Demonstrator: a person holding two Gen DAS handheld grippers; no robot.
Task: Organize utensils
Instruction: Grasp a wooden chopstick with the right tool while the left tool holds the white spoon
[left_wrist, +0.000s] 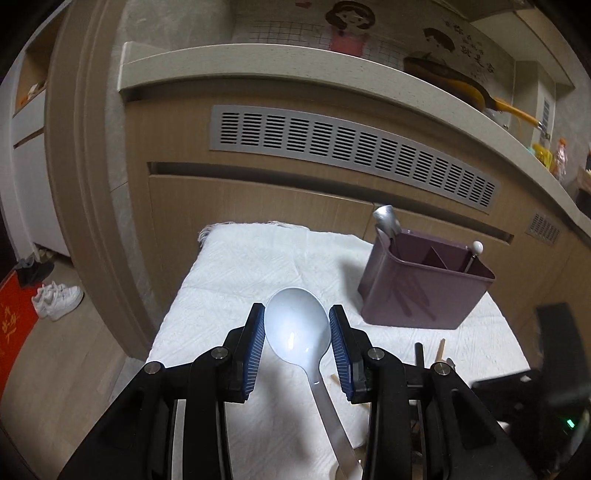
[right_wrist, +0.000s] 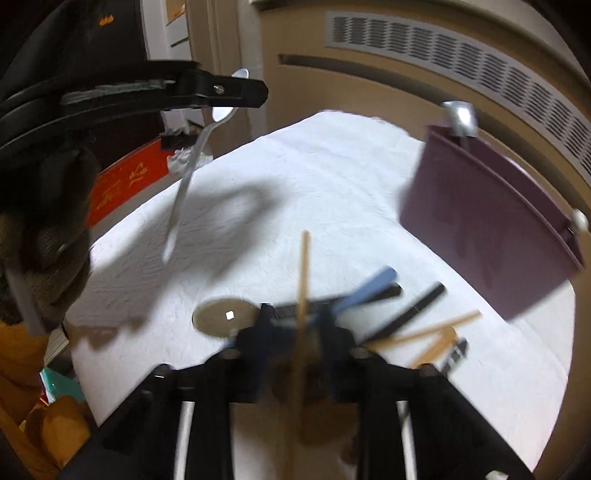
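Under both claws lies a white textured cloth (left_wrist: 258, 266) covering a small table, with a frayed fringe at its far edge. Beyond it stands a tan wooden cabinet front (left_wrist: 258, 206) with a long grey vent grille (left_wrist: 351, 162) and a pale speckled counter (left_wrist: 295, 66) on top, where a yellow-handled pan (left_wrist: 491, 99) rests. Off to the left claw's left, white shoes (left_wrist: 55, 299) sit on the wood floor beside a red mat.

The left claw (left_wrist: 297, 330) grips a pale blue spoon (left_wrist: 295, 328) by its bowl, the pads pressed to either side and the handle hanging back beneath. Ahead and to its right stands a purple divided holder (left_wrist: 424, 284), a metal utensil poking up from its far left corner and a white-knobbed stick at its right.

The right claw (right_wrist: 299, 328) is blurred; its jaws stand narrowly apart with a wooden chopstick (right_wrist: 304, 273) upright between them, apparently clamped. Just ahead of it lie black sticks, more wooden chopsticks, a blue handle and a round tan spoon bowl (right_wrist: 225, 315).
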